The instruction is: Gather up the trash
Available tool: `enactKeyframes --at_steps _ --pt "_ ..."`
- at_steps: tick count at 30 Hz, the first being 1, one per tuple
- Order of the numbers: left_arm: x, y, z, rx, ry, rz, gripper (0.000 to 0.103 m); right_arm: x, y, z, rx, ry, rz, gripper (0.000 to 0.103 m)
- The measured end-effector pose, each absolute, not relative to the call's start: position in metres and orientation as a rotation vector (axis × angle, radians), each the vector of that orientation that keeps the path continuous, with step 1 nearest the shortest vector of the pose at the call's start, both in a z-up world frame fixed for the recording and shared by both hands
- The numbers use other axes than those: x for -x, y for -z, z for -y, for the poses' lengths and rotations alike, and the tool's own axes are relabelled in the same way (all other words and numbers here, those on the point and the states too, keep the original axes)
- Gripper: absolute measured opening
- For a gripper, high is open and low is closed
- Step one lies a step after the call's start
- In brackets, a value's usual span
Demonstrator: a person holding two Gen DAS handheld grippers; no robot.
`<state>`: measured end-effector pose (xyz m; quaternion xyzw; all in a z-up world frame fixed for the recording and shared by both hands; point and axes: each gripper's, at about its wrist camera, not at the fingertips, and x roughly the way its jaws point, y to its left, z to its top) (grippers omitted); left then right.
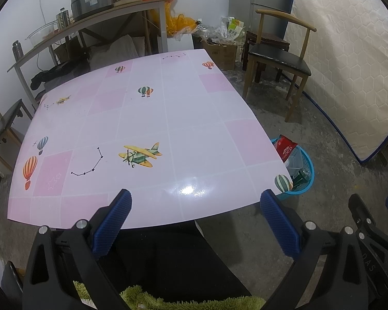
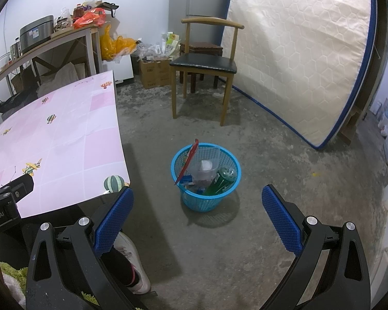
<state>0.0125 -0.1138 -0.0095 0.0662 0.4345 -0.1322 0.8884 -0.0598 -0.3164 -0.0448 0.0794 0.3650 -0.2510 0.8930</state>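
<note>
Fingers on both grippers spread wide, nothing between them; blue pads ribbed/knurled on black frames. Left gripper (image 1: pixel 195 214) hovers at the near edge of the worktop (image 1: pixel 147 118), a glossy pink-and-white checked sheet printed with balloons and a biplane. Right gripper (image 2: pixel 198 211) points down at the rough grey concrete floor (image 2: pixel 284 155). Trash sits in a round blue plastic mesh basket (image 2: pixel 207 202) on the floor just off the worktop's corner: flat red wrapper (image 2: pixel 187 162) upright against the rim, clear plastic cup (image 2: pixel 205 166), green bottle (image 2: pixel 221 180) tilted. Wooden chair (image 2: pixel 204 64) with black padded seat and a quilted mattress (image 2: pixel 297 51) stand behind.
</note>
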Motion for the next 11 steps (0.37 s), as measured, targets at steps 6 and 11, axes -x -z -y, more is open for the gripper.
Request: enactKeyframes --at_steps 6,11 --pt "-0.0135 0.0104 0.1130 -0.129 0.272 -0.910 0.098 0.0591 0.0446 0.3166 -0.164 0.520 -0.757 0.095" --pt "-0.0131 0.0112 0.1115 -0.123 0.270 -0.916 0.098 0.0579 0.0439 0.3174 -0.164 0.520 -0.757 0.095"
